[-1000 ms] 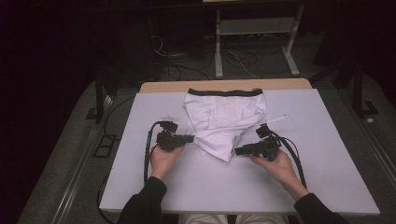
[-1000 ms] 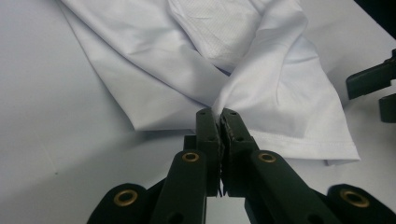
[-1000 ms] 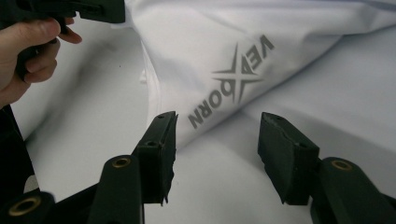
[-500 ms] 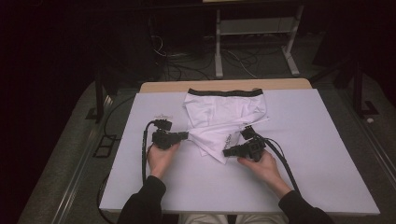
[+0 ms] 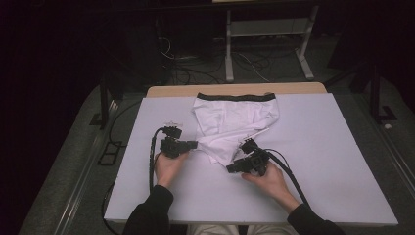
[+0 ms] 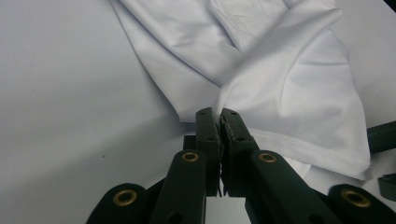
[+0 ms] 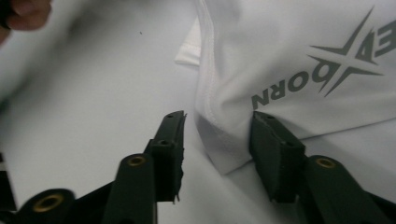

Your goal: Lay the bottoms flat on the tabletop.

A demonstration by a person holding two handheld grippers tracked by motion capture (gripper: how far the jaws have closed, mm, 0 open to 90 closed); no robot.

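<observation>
On the table (image 5: 313,161), a white garment (image 5: 235,122) with a black waistband lies spread, grey lettering "BORN" visible near its hem. The left gripper (image 6: 219,122) is clamped on the garment's edge; the right gripper (image 7: 217,140), jaws just closing, straddles a hem corner without yet pressing it.

We work at a flat, pale lavender rectangular surface (image 5: 342,161) whose far edge exposes a light wooden strip (image 5: 235,90). The surrounding grey floor (image 5: 63,161) is dim. Beyond the surface we see a white metal shelf frame (image 5: 266,34) standing on two splayed feet, with black cables (image 5: 205,63) lying loose on the floor beside it. The background is dark.
</observation>
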